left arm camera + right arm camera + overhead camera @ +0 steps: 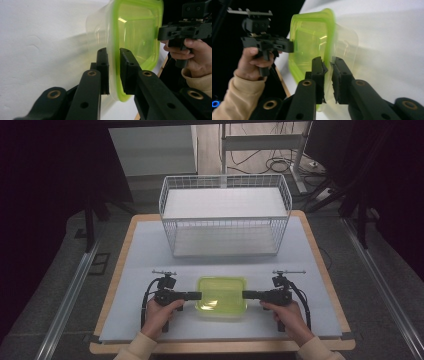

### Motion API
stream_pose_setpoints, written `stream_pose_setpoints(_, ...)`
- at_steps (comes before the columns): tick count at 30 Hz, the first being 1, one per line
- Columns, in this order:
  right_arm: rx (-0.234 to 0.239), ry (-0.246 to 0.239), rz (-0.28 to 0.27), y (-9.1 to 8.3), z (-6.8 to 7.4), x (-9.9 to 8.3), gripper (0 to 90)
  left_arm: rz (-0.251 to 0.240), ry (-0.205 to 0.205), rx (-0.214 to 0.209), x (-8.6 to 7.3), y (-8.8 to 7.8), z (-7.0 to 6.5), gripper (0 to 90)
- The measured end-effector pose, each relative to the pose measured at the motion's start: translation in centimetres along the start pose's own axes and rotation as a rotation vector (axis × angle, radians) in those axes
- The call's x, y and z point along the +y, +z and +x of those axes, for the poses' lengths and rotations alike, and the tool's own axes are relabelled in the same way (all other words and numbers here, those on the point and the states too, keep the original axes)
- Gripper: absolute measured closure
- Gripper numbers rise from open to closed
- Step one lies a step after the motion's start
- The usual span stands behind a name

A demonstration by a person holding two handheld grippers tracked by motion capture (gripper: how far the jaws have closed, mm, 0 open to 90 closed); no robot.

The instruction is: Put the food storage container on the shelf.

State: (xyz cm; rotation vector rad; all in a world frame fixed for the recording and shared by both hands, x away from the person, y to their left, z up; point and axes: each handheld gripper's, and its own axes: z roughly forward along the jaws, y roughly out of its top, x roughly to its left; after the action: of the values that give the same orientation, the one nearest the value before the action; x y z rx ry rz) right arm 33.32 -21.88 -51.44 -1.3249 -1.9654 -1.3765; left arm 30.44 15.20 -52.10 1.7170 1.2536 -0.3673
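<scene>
In the left gripper view the green-lidded container (135, 32) runs off the picture's top edge at 12 o'clock, and the jaws cover part of its rim. The right gripper view blurs the container's clear wall at 2 o'clock. From the high view the person's forearms are cut off at 6 o'clock, and the container's contents cannot be made out.
</scene>
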Motion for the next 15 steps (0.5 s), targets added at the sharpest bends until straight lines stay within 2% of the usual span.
stream_pose_setpoints(15, -0.012, -0.046, -0.015, -0.46, 0.55, 0.03, 82.3, -0.016, 0.019, -0.031, -0.08, -0.44, -0.42, 80.5)
